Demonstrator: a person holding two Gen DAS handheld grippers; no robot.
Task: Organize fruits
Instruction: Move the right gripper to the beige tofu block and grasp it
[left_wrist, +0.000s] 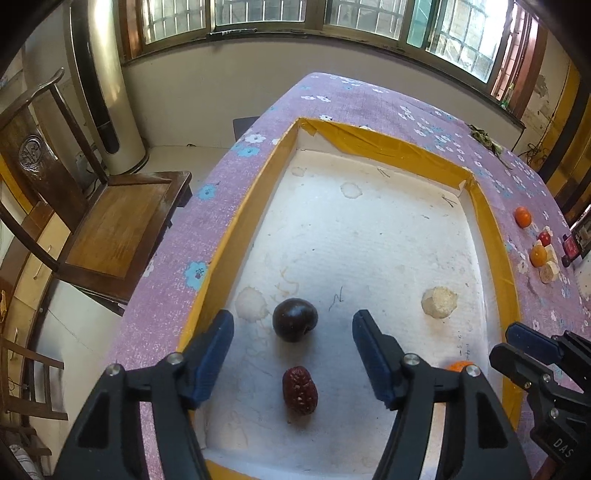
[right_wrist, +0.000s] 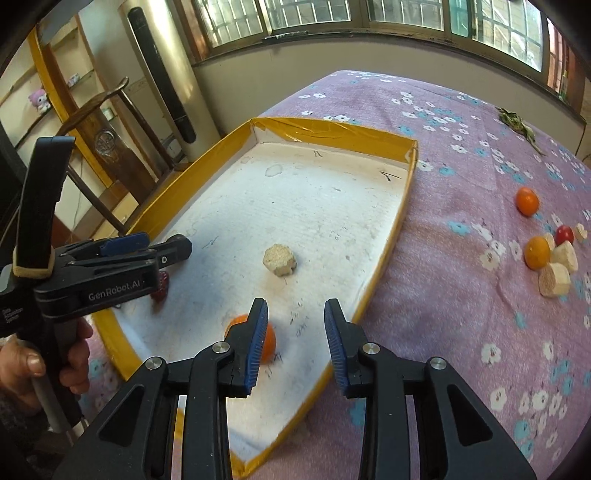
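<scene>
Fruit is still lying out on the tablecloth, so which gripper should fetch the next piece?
Right, probably. The right gripper is open at the tray's right edge, nearest the orange on the cloth; the left gripper hovers over the tray's far side.

Plum, date, orange in tray

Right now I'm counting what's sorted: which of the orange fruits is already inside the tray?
Only the orange fruit by the right gripper, partly hidden behind its left finger. The other two oranges lie outside the tray, on the purple tablecloth.
</scene>
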